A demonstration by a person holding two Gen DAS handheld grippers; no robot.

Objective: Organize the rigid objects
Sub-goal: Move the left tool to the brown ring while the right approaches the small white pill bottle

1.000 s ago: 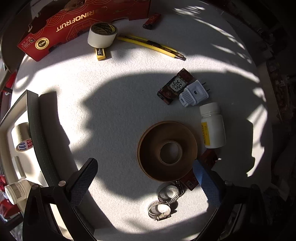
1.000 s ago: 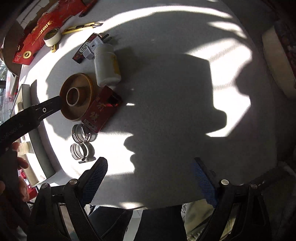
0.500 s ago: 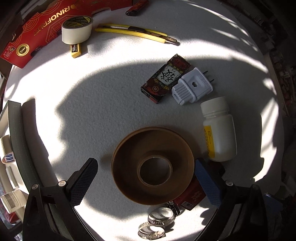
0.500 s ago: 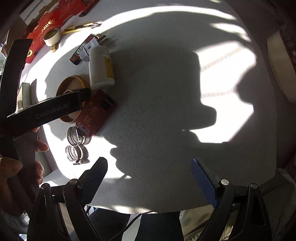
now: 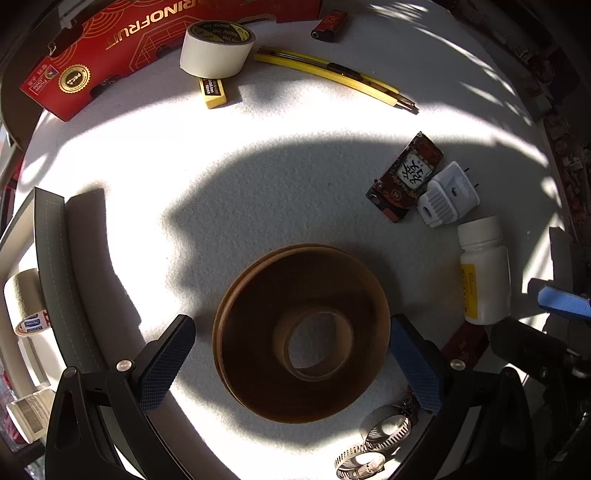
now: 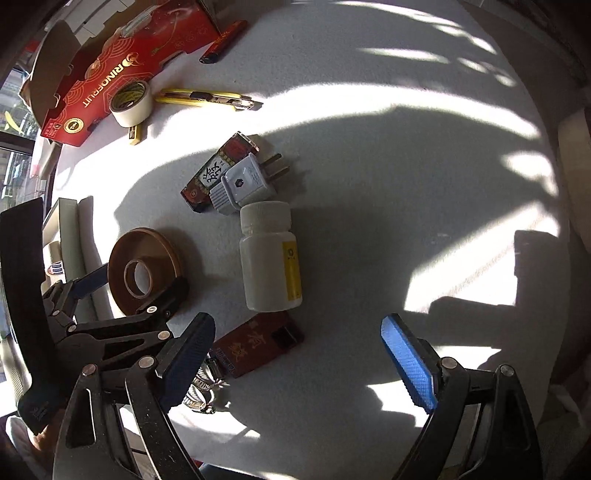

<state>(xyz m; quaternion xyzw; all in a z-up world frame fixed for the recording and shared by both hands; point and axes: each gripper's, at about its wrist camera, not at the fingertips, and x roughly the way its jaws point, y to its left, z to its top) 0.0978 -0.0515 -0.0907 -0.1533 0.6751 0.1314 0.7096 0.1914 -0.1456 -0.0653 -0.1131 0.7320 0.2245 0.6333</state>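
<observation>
Two padded fingers of the left gripper (image 5: 291, 363) are standing spread wide on either side of a brown tape roll (image 5: 301, 332), which is lying flat on the white table (image 5: 229, 192); the right-hand pad is sitting just beside the roll's rim, the other a little apart from it, and neither is visibly pressing. In the right wrist view the same roll (image 6: 142, 266) is showing between those fingers. The right gripper (image 6: 295, 360) is hovering with its jaws wide apart and nothing between them, a dark red box (image 6: 256, 343) lying just ahead of its left finger.

Two metal hose clamps (image 5: 373, 446) are lying at the near edge beside the left gripper's right finger. A white bottle (image 6: 269, 254) with a yellow label is lying on its side just beyond the red box, cap pointing away. Past it, a white plug (image 6: 245, 184) is touching a small patterned box (image 6: 218, 171).

Farther off, a yellow utility knife (image 5: 332, 79) is stretching across the sunlit felt-like surface, near a white tape roll (image 5: 216, 48) that is resting on a small yellow eraser (image 5: 212, 92). A red carton (image 5: 147, 44) marked RINOFRUIT is lining the far edge, with a red lighter (image 5: 328, 26) close by.

At the left, a gray-rimmed bin (image 5: 62, 280) is holding another tape roll (image 5: 27, 302) and a small jar (image 5: 27, 417). Hard sunlight and shadows are striping the tabletop.
</observation>
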